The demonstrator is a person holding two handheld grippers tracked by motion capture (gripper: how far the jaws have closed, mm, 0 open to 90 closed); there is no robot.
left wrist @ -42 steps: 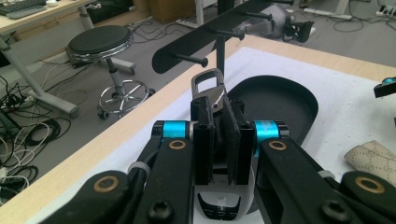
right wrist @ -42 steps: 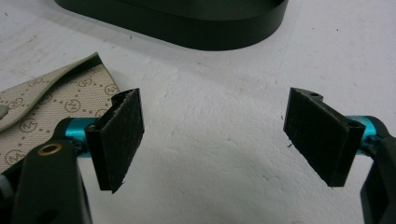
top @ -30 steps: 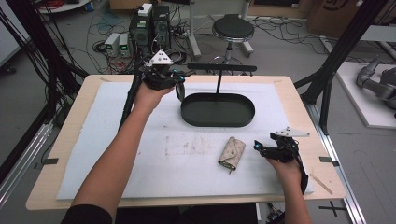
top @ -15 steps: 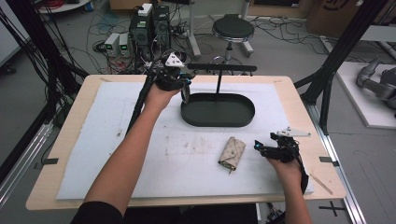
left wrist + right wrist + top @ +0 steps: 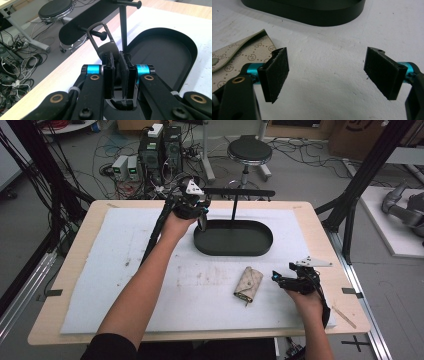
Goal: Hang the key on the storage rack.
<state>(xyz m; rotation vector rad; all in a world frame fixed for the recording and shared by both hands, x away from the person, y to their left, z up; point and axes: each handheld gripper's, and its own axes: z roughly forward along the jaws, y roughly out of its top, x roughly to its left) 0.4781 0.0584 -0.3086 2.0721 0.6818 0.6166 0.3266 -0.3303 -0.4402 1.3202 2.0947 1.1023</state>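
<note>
gripping a carabiner whose lower part hides between its jaws, the left gripper; right gripper gapes.

The table carries one black oval tray with one T-shaped stand, one patterned key pouch, one carabiner, one white mat and two grippers.
</note>
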